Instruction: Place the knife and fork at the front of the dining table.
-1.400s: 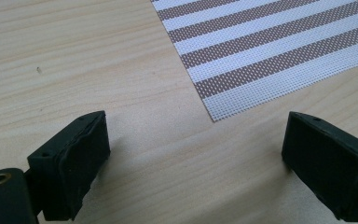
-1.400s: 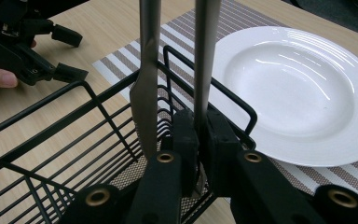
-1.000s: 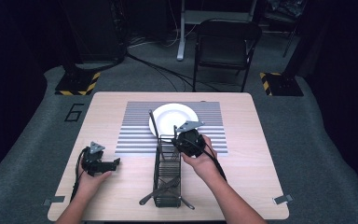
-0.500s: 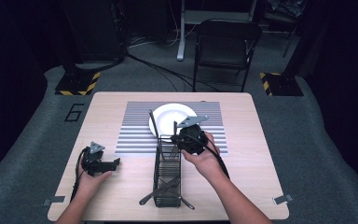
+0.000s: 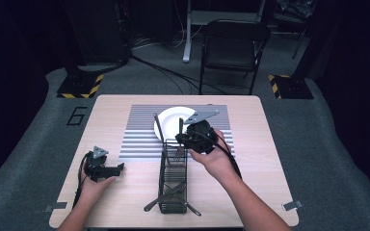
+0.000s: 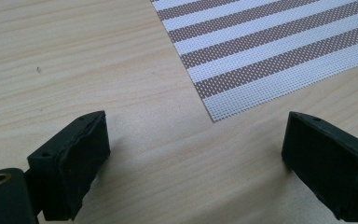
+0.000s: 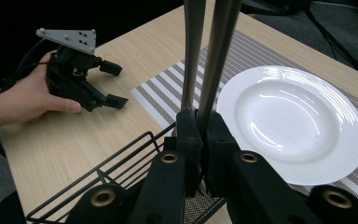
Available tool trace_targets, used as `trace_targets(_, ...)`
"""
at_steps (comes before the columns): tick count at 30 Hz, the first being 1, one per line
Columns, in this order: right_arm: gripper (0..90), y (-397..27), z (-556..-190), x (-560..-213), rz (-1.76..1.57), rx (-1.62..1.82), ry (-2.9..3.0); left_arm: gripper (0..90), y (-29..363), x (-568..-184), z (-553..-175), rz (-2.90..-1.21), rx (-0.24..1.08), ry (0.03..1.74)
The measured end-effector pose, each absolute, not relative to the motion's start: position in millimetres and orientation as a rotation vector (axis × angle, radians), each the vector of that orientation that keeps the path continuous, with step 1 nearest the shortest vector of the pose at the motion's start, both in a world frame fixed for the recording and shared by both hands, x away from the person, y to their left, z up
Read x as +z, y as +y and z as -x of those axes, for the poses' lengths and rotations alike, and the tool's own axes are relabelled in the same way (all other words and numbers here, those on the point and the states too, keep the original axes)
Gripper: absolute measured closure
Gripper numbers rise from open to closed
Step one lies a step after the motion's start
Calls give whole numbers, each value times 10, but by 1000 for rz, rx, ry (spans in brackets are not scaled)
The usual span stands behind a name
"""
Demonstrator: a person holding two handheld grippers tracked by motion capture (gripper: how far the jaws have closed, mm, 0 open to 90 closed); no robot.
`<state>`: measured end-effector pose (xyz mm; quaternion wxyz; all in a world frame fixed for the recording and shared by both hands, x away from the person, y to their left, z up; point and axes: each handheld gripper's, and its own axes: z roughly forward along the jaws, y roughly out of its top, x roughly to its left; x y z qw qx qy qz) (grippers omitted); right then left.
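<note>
My right gripper (image 5: 183, 137) hovers over the far end of a black wire cutlery basket (image 5: 161, 178), shut on a metal fork (image 5: 180, 150) that hangs tines down into the basket. In the right gripper view two metal handles (image 7: 193, 51) rise side by side from the closed jaws (image 7: 204, 135); I cannot tell whether both are gripped. A dark utensil (image 5: 158, 126) leans out of the basket's far left corner. My left gripper (image 5: 118, 168) rests on the table at the left, open and holding nothing (image 6: 196, 158), also seen as the left gripper (image 7: 114, 84) beside the mat.
A white plate (image 5: 168, 120) (image 7: 293, 121) sits on a striped placemat (image 5: 139, 139) (image 6: 270, 51) beyond the basket. More cutlery (image 5: 168, 195) lies in the basket's near end. A folding chair (image 5: 233, 48) stands behind the wooden table (image 5: 270, 159).
My right gripper has risen, drawing the fork higher out of the basket. The left gripper has stayed where it was.
</note>
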<state>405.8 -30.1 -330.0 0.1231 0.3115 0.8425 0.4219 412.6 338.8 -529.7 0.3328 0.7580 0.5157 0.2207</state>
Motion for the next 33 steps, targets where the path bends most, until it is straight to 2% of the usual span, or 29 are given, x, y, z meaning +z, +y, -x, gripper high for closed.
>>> trace_targets(13, 871, -401, -4081, -3014, -896, 1245, 2452, 74, 3388, -5297, -4126, -1980, 577, 1347)
trace_targets(33, 871, -927, -4259, -3021, -1036, 1181, 2363, 74, 3387, -5297, -4125, -1980, 576, 1347)
